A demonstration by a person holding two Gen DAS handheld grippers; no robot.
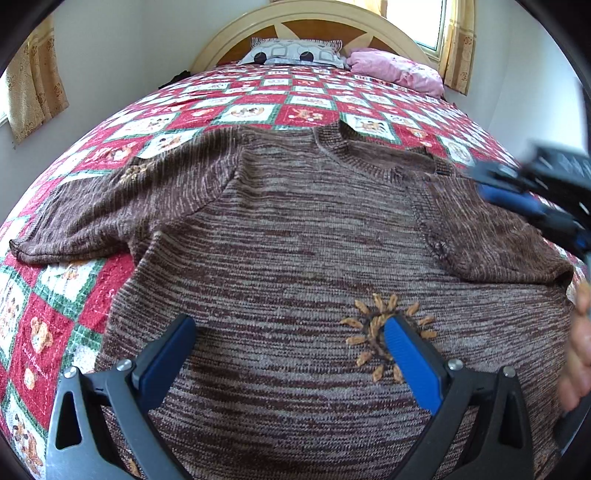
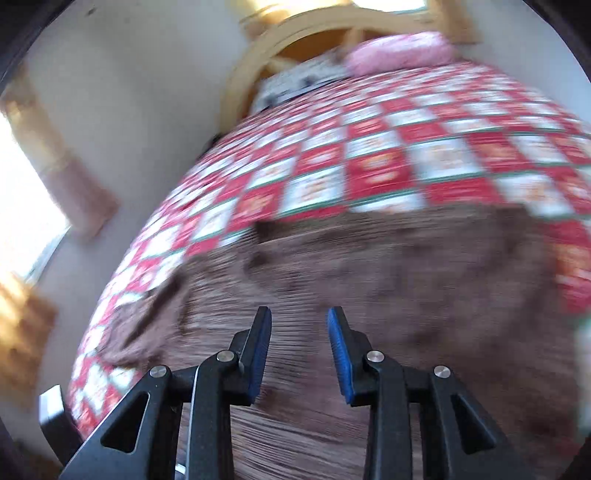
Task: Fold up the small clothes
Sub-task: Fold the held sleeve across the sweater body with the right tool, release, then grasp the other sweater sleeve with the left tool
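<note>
**Sweater flat on the bed, one sleeve in, both grippers empty**

The brown knit sweater (image 1: pixel 295 229) lies spread across the middle of the left wrist view, neck toward the headboard (image 1: pixel 310 33) at the top of the frame, hem at the bottom edge. It rests on the red and white checked quilt (image 1: pixel 229 110). The sleeve at the right of the frame (image 1: pixel 491 236) is already folded in over the body; the sleeve at the left (image 1: pixel 110 214) is out flat on the quilt, not yet folded.

The left gripper (image 1: pixel 291 328) hangs over the lower chest of the sweater, fingers spread wide with nothing between them, one blue pad (image 1: pixel 410 365) sitting over the stitched orange flower (image 1: pixel 388 332). The right gripper (image 2: pixel 299 321) shows in its own view with fingers a little apart and nothing pinched, just blurred brown knit beneath. In the left wrist view it is a smear at the right edge, above the folded sleeve.

Now the risks, as I judge them. That folded sleeve is loose knit lying on knit; a finger brushing it on the way past could drag it back open. The outstretched sleeve is the likely next target, and a pinch that goes too deep could catch the quilt along with it, lifting both. A shallow pinch on stretchy knit could slip and let the sleeve drop crooked. The pink pillow (image 1: pixel 399 70) and patterned pillow (image 1: pixel 295 51) at the top are well clear.
</note>
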